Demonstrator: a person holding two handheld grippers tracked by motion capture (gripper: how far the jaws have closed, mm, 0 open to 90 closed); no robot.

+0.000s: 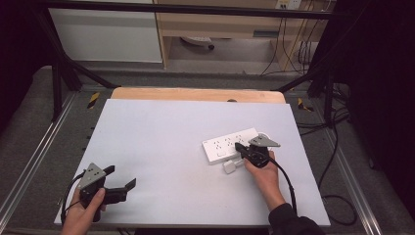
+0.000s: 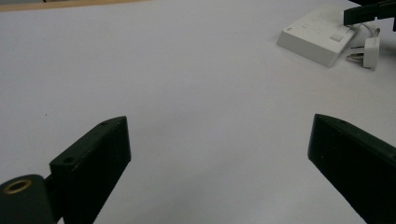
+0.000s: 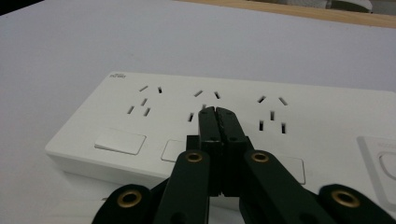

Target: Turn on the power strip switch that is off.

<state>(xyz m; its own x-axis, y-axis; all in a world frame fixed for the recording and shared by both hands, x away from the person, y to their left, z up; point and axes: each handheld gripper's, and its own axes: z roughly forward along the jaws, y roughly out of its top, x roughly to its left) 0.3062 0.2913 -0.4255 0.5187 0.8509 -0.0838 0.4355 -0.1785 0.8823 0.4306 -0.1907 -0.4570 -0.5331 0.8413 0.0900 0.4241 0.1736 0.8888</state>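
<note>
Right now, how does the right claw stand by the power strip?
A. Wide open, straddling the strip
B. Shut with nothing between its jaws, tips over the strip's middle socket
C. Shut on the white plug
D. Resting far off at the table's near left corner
B: in the right gripper view the right claw has its jaws pressed together, empty, over the power strip; the white plug lies loose beside it.

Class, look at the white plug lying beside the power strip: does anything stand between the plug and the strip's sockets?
Nothing lies between the plug and the power strip on the table. Above the strip, however, the shut right gripper hangs over the middle sockets.
</note>
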